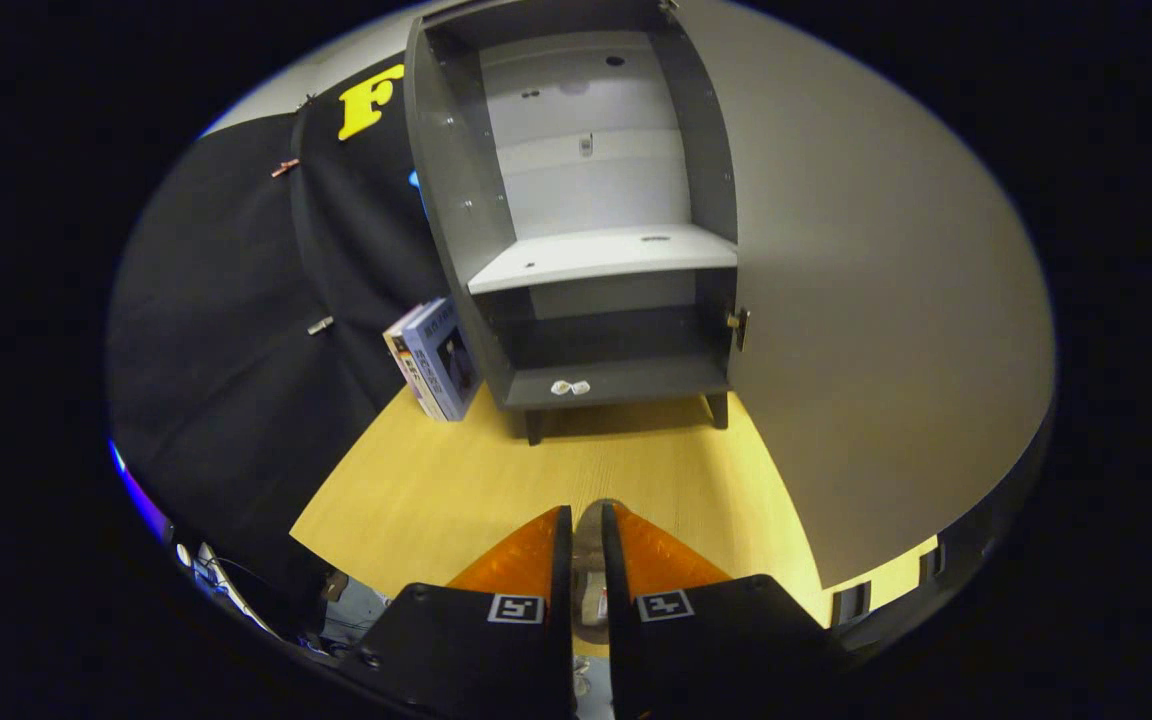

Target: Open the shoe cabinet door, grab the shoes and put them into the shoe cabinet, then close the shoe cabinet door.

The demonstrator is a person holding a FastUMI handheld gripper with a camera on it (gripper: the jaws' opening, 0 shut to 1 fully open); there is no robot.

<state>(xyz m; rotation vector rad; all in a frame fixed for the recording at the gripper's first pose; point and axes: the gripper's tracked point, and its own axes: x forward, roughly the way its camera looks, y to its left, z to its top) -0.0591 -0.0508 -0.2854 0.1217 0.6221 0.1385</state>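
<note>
Your gripper point(586, 520) sits at the bottom centre of the frame, its two orange fingers point(521, 560) drawn close with a narrow gap between them. In that gap lies something grey and rounded point(591, 560), mostly hidden by the fingers and too cut off to name; it may be a shoe, but you cannot tell, nor whether both fingers press on it. The black finger bases carry small square markers and fill the lower edge.

Just ahead of the fingertips the yellow wooden tabletop point(456, 490) spreads out, bare up to the cabinet's feet. At lower left, past the table's edge, a tangle of cables is hard to make out.

Beyond, in the upper centre, the shoe cabinet point(456, 200) stands on short legs, its inside showing a pale middle shelf point(601, 255) and a dark bottom shelf point(616, 380) with two small white bits near its front. Its door point(886, 300) is swung wide open, a broad grey panel covering the right of the frame. Two books point(436, 360) lean beside the cabinet's left wall.
</note>
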